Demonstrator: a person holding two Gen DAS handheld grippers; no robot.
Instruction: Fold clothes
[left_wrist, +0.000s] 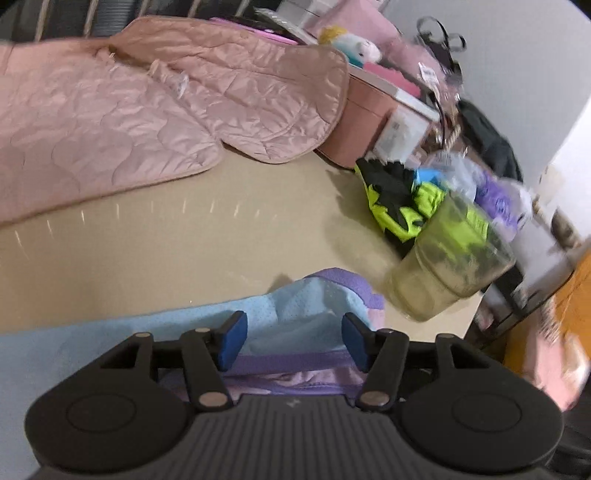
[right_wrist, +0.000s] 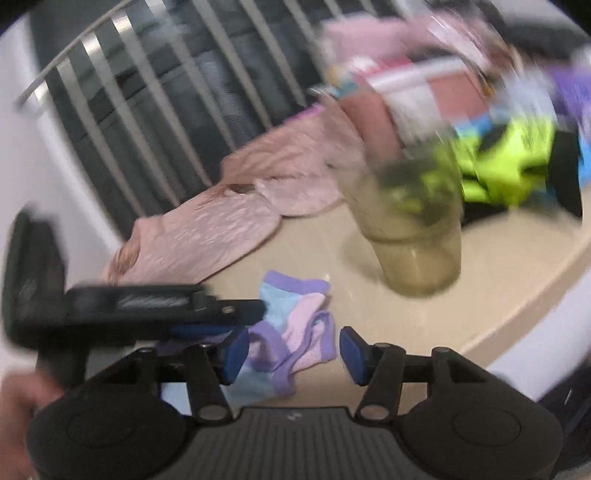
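On the left, a pink quilted garment (left_wrist: 110, 110) is lying spread over the far part of the beige surface (left_wrist: 184, 240). It is looking open and not folded, so I am judging it as work that is waiting.

In the middle, a small garment in light blue, pink and purple (right_wrist: 291, 325) is resting on the surface near the front edge. It is partly doubled over itself but lumpy, with the purple bands bending in loops, so to my eye the fold is only beginning or being corrected.

The left hand-held gripper (left_wrist: 290, 341) is standing released, its blue pads on both sides of the light blue cloth and pressing nothing. The right hand-held gripper (right_wrist: 291, 354) is also released, its jaws apart over the same small garment, which is lying loose between them. In the right wrist view the other gripper's dark body is reaching in from the left, just beside the cloth.

On the right, a cloudy plastic container (left_wrist: 450, 258) is standing near the garment, and behind it a pile of neon yellow and black clothing (left_wrist: 399, 199) is bunched and unfolded. Most of the task is probably remaining.
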